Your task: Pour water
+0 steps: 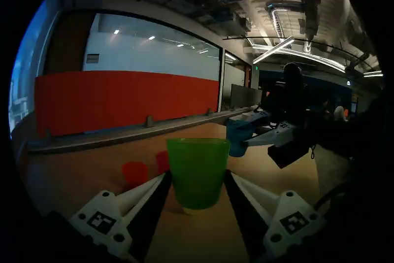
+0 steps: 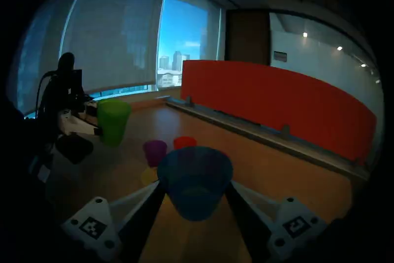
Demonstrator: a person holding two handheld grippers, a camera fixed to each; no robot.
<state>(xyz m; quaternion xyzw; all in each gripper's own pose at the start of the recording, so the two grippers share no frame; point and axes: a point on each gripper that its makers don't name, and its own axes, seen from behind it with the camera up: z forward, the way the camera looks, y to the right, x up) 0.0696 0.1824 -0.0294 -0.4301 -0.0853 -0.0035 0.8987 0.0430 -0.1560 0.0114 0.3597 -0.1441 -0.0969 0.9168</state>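
Wooden table (image 1: 207, 238) below: left gripper (image 1: 197, 175) clasps translucent green cup (image 1: 198, 164), right gripper (image 2: 194, 188) blue cup (image 2: 194, 177).

A green cup (image 1: 198, 172) and a blue cup (image 2: 195, 179) were seen. The fingers (image 1: 128, 199) were coloured white (each marked with a black-and-white square pattern). A purple cup (image 2: 155, 152) and a red cup (image 2: 184, 141) were noted; the table (image 2: 276, 174) was toned tan, the wall panel (image 2: 276, 100) orange-red.

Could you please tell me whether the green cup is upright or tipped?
Upright: the green cup has its open rim level on top and its narrower base below.
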